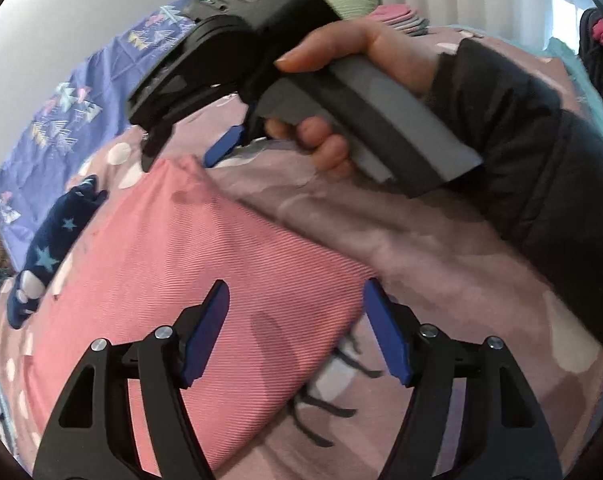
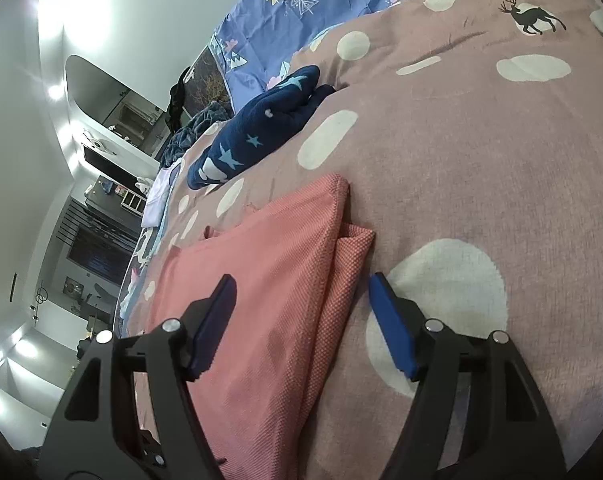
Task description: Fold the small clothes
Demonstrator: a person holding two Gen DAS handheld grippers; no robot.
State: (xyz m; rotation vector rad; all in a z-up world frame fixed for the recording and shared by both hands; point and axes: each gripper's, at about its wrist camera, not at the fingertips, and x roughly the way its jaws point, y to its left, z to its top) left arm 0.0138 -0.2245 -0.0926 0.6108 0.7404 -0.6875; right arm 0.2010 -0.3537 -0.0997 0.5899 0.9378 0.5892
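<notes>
A pink ribbed garment [image 1: 173, 264] lies folded flat on the mauve dotted bedspread [image 1: 441, 264]. My left gripper [image 1: 297, 304] is open and empty, its blue pads astride the garment's near right edge. The right gripper [image 1: 221, 136] shows in the left wrist view, held in a hand over the garment's far corner. In the right wrist view the garment [image 2: 261, 280] shows a folded layered edge; my right gripper [image 2: 301, 300] is open and empty just above that edge.
A navy star-print garment [image 1: 53, 240] lies bunched left of the pink one; it also shows in the right wrist view [image 2: 261, 128]. A blue patterned pillow [image 1: 81, 92] lies behind. Folded clothes [image 1: 397, 18] are stacked at the far end.
</notes>
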